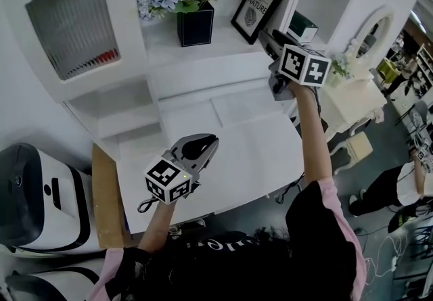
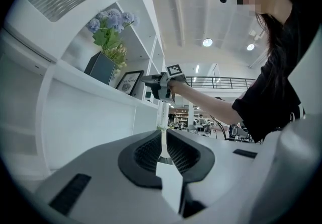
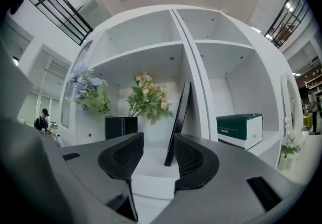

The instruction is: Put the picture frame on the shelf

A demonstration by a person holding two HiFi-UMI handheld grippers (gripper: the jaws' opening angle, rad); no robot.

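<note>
The black picture frame [image 1: 257,1] stands leaning on the white shelf [image 1: 162,46], to the right of a flower vase. In the right gripper view the picture frame [image 3: 178,122] shows edge-on, upright, just beyond the jaws. My right gripper [image 1: 268,40] hangs level in front of it, open, with nothing between its pads [image 3: 157,140]. My left gripper [image 1: 206,141] hovers low over the white desk, shut and empty [image 2: 163,135]. The left gripper view shows the picture frame [image 2: 130,82] on the shelf and the right gripper [image 2: 151,81] beside it.
A black vase of blue and yellow flowers [image 1: 195,22] stands left of the frame. A green and white box [image 1: 302,24] sits in the neighbouring compartment behind a white divider [image 3: 193,92]. The white desk [image 1: 257,151] lies below, a white appliance [image 1: 40,198] at left.
</note>
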